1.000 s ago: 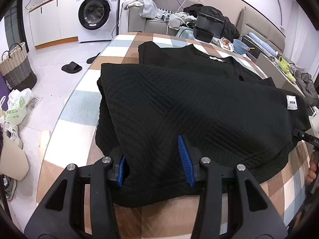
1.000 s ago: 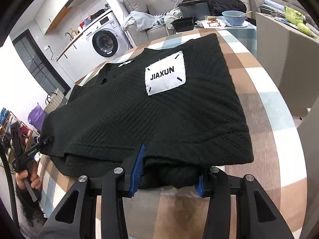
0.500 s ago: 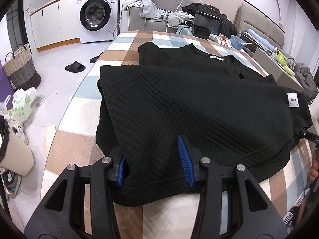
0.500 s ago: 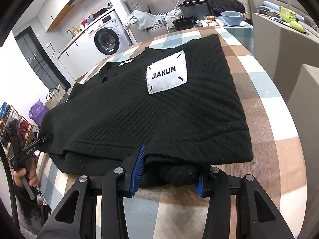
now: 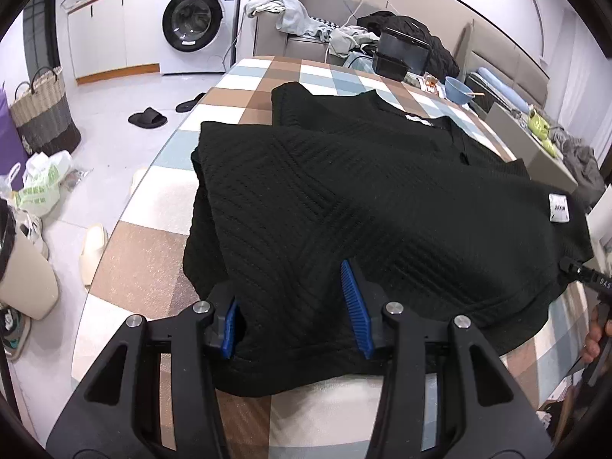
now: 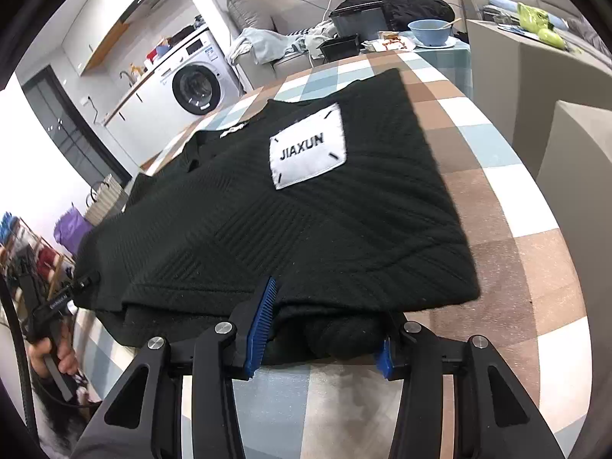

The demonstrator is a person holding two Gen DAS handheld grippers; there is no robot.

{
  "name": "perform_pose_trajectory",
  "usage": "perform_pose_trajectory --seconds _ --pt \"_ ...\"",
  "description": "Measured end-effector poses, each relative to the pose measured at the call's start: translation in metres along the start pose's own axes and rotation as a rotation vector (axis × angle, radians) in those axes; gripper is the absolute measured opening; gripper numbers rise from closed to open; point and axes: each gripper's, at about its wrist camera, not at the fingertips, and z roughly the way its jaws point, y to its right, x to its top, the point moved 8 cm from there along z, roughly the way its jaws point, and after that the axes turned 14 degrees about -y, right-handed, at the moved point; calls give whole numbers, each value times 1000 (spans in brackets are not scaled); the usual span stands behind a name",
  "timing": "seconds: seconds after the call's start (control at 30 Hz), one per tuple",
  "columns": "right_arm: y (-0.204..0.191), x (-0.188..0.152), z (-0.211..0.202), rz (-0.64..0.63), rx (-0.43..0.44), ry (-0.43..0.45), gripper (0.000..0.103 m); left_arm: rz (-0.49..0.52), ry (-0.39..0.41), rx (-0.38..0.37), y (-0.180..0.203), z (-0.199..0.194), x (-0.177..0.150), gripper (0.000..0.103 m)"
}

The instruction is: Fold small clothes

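The black sweater (image 5: 382, 206) lies folded on the checked surface (image 6: 508, 206), its long axis running left to right, near hem bunched between both tongs: left tongs (image 5: 294, 306) clamp the near-left hem, right tongs (image 6: 321, 329) the near-right, so it lies straight ahead of both.

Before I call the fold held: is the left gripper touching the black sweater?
Touching. The left wrist view shows the left gripper with the black sweater bunched between its blue pads, the cloth pressed against both.
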Motion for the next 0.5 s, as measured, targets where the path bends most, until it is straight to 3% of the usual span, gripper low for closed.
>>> perform_pose_trajectory --seconds 0.37,0.5 --pt "18 6 -19 36 34 35 50 -77 14 -44 -27 -18 -1 44" --pt "24 0 -33 41 44 66 52 -101 -7 -97 -29 -15 -1 46"
